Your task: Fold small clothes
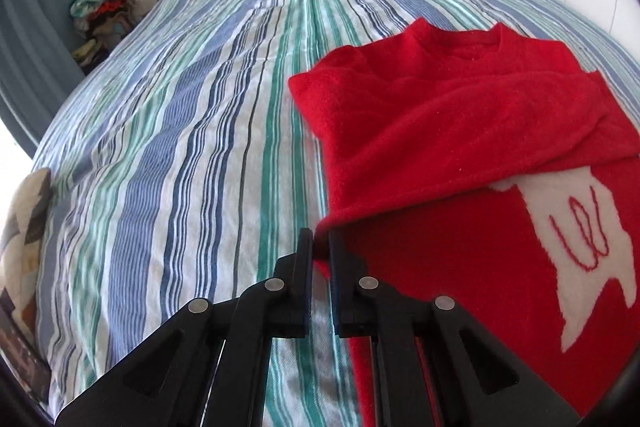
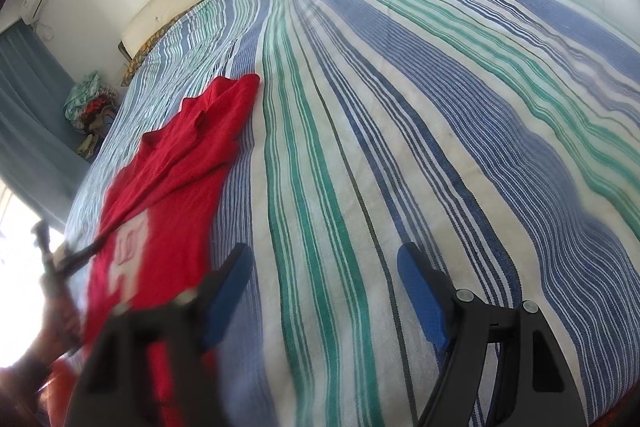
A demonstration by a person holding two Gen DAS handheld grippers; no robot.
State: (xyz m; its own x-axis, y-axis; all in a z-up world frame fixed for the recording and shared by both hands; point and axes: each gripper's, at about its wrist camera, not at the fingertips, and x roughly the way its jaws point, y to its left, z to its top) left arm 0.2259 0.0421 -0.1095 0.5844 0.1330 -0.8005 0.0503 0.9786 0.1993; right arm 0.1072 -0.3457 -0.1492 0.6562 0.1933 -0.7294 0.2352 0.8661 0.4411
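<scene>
Between my left fingers: a fold of the red sweater (image 1: 460,131), pinched at its near edge
Left gripper (image 1: 321,247): I have it clamped on that red cloth, jaws almost together
Sweater: lies on the striped bedspread (image 1: 180,147), mostly ahead and to the right of my left gripper, sleeve folded across the white patch (image 1: 580,247)
Right gripper (image 2: 324,275): jaws apart, blue pads (image 2: 420,291) hold nothing, only stripes between them
From my right gripper: the sweater sits to its left, collar farthest
Far left: a pile of clothes (image 1: 102,11) beside the bed

Black left gripper (image 1: 321,245) with silver pivot pins — right gripper (image 2: 324,287) carries blue pads.
</scene>
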